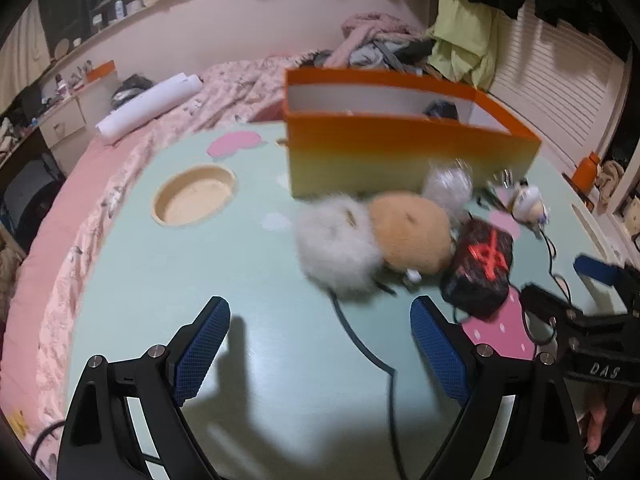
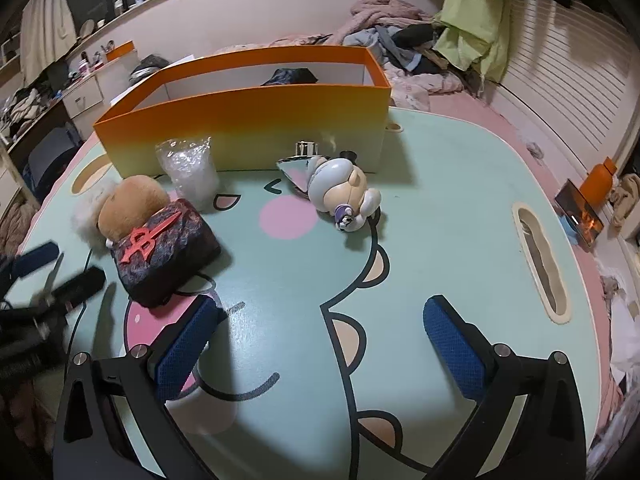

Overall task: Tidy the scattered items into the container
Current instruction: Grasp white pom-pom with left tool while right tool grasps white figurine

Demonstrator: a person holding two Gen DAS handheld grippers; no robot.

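The scattered items lay in a loose row on the table (image 2: pixel 440 208) just in front of the orange box (image 2: pixel 248 120): a white fluffy toy (image 1: pixel 336 248) touching a tan plush (image 1: pixel 412 232), a dark pouch with a red emblem (image 2: pixel 164 252) against the plush, a crinkled clear bag (image 2: pixel 188 172) near the box's front wall, and a small pale figurine (image 2: pixel 348 192) lying on its side beside a shiny foil piece (image 2: pixel 296 172).

The table was mint green with a cartoon print and pink patches, a round recess (image 1: pixel 196 196) near its left edge and a long slot (image 2: pixel 540 260) near its right edge. It stood on a pink bed (image 1: pixel 60 240) heaped with clothes at the far end; a slatted wall ran along the right.

The left wrist view was smeared, so the toys' details were hard to make out. The box's interior was mostly hidden by its front wall; only a dark crumpled thing (image 2: pixel 292 76) showed inside, against the back wall.

The left gripper (image 1: pixel 320 340) stood wide over bare table at the near edge, nothing between its blue pads. The right gripper (image 2: pixel 320 336) also gaped wide and empty, the pouch just beyond its left finger.
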